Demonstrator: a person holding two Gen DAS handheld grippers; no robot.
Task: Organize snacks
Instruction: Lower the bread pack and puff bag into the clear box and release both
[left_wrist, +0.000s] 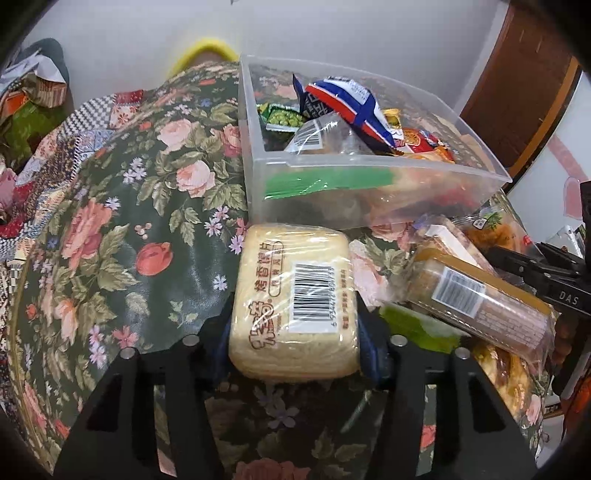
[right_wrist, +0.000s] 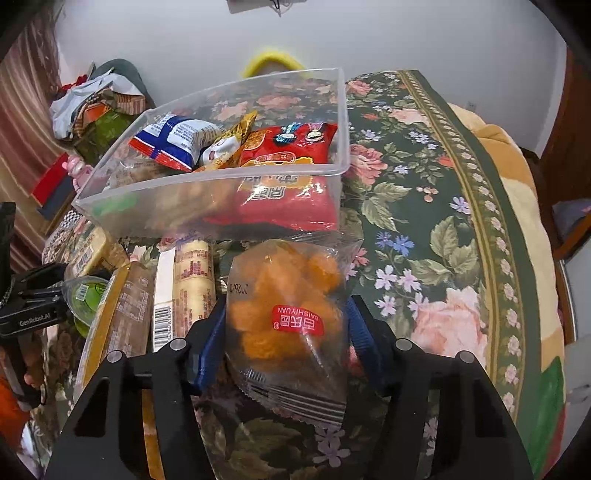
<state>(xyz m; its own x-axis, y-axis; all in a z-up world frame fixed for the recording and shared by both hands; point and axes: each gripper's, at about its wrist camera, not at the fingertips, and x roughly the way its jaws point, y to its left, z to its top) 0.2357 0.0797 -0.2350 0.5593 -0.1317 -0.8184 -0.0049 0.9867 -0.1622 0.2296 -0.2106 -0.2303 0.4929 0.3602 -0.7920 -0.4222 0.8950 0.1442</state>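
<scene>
My left gripper (left_wrist: 295, 343) is shut on a pale yellow wrapped bread-slice pack (left_wrist: 295, 295) with a barcode, held just in front of the clear plastic bin (left_wrist: 369, 166). The bin holds several snack packs, among them a blue-white-red bag (left_wrist: 343, 107) and a green pack (left_wrist: 284, 120). My right gripper (right_wrist: 284, 343) is shut on a clear bag of orange puffs (right_wrist: 284, 295) with a red label, right before the same bin (right_wrist: 207, 188), which shows a red snack bag (right_wrist: 288, 147) inside.
Loose snacks lie between the grippers: long wrapped biscuit packs (left_wrist: 480, 299) (right_wrist: 184, 291) and a green jelly cup (right_wrist: 86, 295). A floral tablecloth (left_wrist: 129, 221) covers the round table (right_wrist: 443, 221). Clutter (right_wrist: 92, 103) sits by the wall at the far left.
</scene>
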